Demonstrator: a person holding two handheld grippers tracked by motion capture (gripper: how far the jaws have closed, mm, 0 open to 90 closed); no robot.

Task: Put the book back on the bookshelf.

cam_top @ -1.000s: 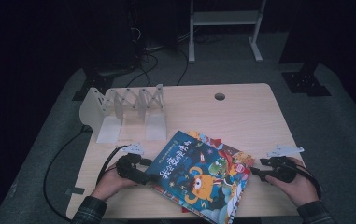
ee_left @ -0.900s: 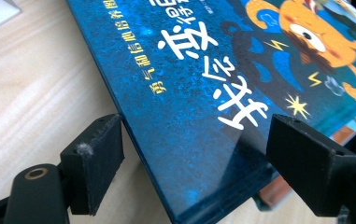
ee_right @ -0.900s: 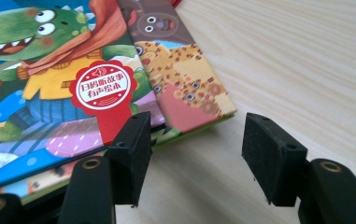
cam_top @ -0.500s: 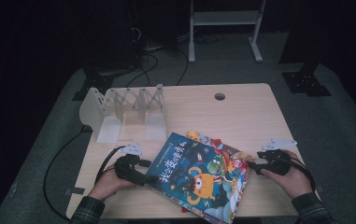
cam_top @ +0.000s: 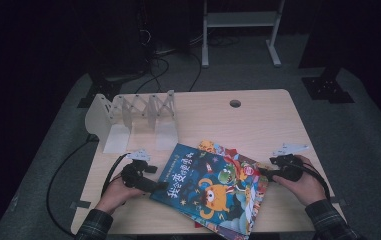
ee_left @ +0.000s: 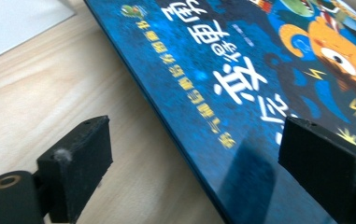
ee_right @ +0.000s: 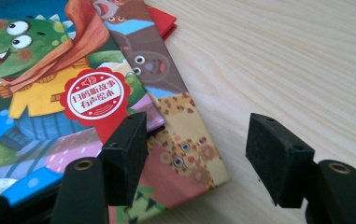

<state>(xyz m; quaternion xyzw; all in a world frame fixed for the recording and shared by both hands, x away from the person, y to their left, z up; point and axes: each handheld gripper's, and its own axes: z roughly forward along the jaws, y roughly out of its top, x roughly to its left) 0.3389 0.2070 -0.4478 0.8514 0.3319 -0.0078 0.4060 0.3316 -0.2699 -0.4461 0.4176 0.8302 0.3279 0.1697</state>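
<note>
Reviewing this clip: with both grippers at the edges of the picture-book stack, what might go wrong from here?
1. The left gripper has just been opening; its jaws straddle the spine edge of the glossy blue picture book without pressing, so closing may pinch the top book alone, or let the slick cover slip.
2. The right gripper stands open over the corner of the fanned colourful books underneath; a push could skew the stack further.
</note>
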